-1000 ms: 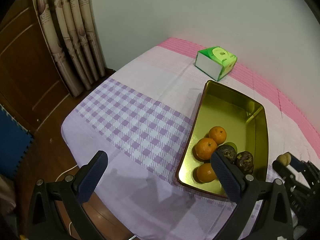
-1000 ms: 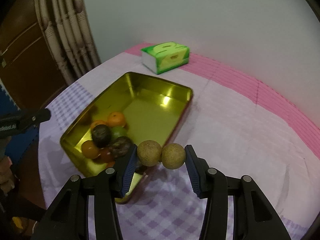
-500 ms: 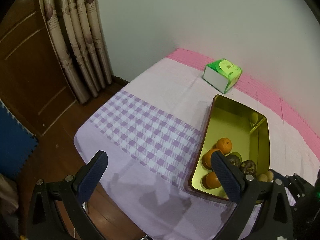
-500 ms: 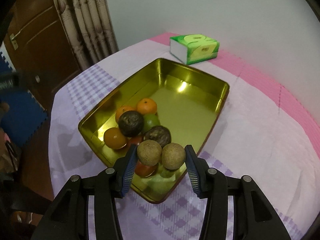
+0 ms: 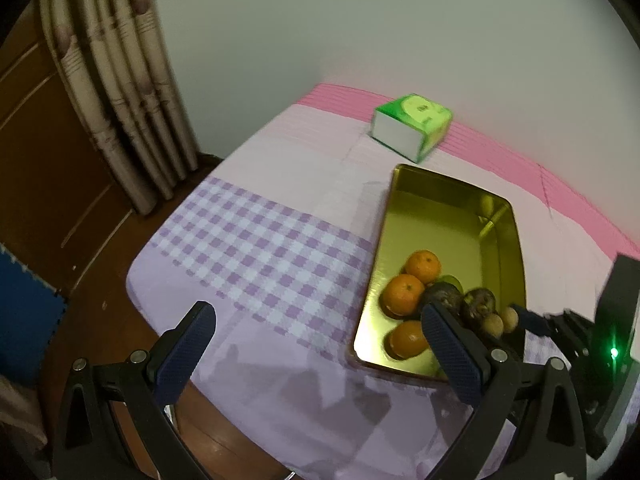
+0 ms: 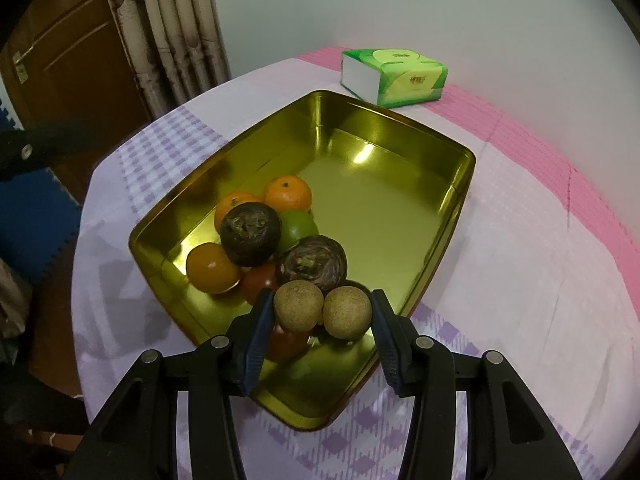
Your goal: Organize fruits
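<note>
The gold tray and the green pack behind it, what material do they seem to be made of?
The gold tray looks like thin metal, probably tin with a glossy gold lacquer: its walls mirror the light and the fruit. The green pack seems to be soft plastic film around tissues; its printed surface is slightly shiny and its corners are rounded.

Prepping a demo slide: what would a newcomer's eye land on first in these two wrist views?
First, the two tan round fruits pinched side by side in the right gripper, hanging over the near end of the gold tray. Next, the pile of oranges and dark wrinkled fruits bunched at that same end, the far half bare. The green tissue pack lies beyond the tray by the wall; the left gripper is wide open over the table's edge.
</note>
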Available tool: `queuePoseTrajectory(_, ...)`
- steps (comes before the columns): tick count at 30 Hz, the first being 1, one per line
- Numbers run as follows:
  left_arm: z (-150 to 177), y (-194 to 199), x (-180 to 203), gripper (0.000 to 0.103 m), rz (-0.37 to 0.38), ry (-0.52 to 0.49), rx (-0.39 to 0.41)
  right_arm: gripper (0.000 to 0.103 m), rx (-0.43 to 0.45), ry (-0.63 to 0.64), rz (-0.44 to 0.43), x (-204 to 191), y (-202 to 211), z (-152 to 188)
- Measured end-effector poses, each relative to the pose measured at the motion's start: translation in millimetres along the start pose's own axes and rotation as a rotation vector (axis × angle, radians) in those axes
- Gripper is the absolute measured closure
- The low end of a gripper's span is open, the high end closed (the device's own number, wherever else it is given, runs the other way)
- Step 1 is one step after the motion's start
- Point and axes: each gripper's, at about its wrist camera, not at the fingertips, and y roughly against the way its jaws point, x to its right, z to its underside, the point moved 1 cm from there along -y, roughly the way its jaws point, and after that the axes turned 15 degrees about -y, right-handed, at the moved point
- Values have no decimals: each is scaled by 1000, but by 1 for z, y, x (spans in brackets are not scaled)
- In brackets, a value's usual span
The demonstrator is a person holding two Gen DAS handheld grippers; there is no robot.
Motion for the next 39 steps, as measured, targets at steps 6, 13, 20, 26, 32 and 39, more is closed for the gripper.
queuePoseTrajectory(6, 1, -4, 14, 1, 56, -59, -8, 54, 7, 4, 23, 0, -4, -2)
queuePoseTrajectory(13, 3, -2, 29, 1, 83, -119, -5, 54, 14, 8, 24, 1, -3, -2)
queuePoseTrajectory(20, 4, -6, 33, 1, 86, -132, -21, 44, -1, -29, -32, 4, 4, -1)
queuePoseTrajectory(26, 4, -6, 38, 1, 94, -140, -20, 25, 27, -27, -27, 4, 23, 2)
queuePoseTrajectory(32, 5, -8, 47, 1, 103, -162, -26, 18, 40, -59, -6, 19, 39, 6)
queuePoseTrajectory(39, 8, -12, 58, 1, 106, -183, -42, 9, 17, -86, 24, 32, 45, 23)
